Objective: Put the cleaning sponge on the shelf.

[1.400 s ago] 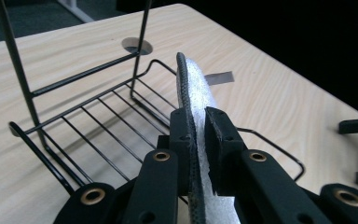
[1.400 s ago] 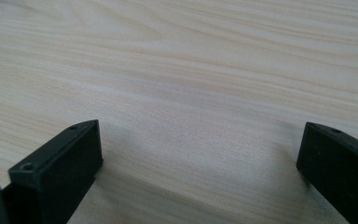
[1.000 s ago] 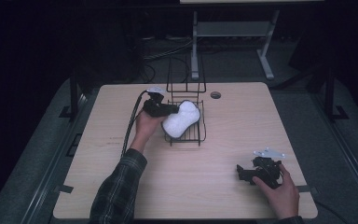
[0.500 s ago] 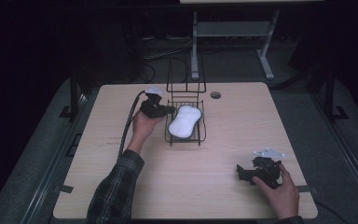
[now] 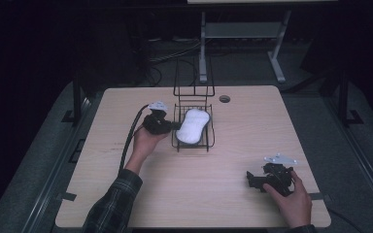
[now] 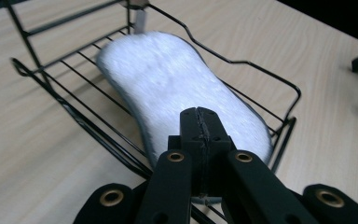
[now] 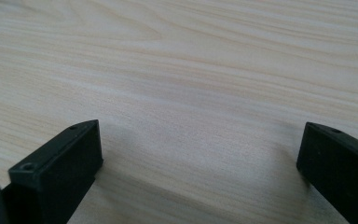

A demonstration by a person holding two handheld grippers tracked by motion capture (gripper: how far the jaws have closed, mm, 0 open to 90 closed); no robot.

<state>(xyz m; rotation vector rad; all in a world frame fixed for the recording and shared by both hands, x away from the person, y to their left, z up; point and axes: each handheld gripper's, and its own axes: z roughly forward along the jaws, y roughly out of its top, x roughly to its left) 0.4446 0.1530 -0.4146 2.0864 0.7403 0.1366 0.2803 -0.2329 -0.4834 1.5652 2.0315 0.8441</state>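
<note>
At the left of the counter (image 5: 126, 194) my left hand (image 5: 145, 143) holds the left gripper (image 5: 174, 125), with its black cable (image 5: 127, 143) trailing back toward the near edge. In the left gripper view the left gripper (image 6: 199, 122) has its two jaws pressed flat together with nothing between them; they have just been closing, and they close on air, not on anything. Their joined tip sits just above the near end of the white sponge (image 6: 177, 93).

That white sponge (image 5: 193, 125) lies flat in the black wire basket (image 5: 209, 141), which stands a little left of the counter's middle, toward the far side. The pad is long and waisted, running near to far, and it takes up most of the basket's floor. The basket's taller wire back (image 5: 193, 82) rises at its far end. In the left gripper view the basket's rim (image 6: 261, 70) runs round the sponge on every side.

Just right of the basket, near the far edge, there is a small round hole (image 5: 224, 98) in the counter.

At the near right, well apart from the basket, my right hand (image 5: 294, 201) rests on the counter with the right gripper (image 5: 250, 180) pointing left. In the right gripper view the right gripper (image 7: 200, 149) has its jaws spread wide, with bare wood between them.
</note>
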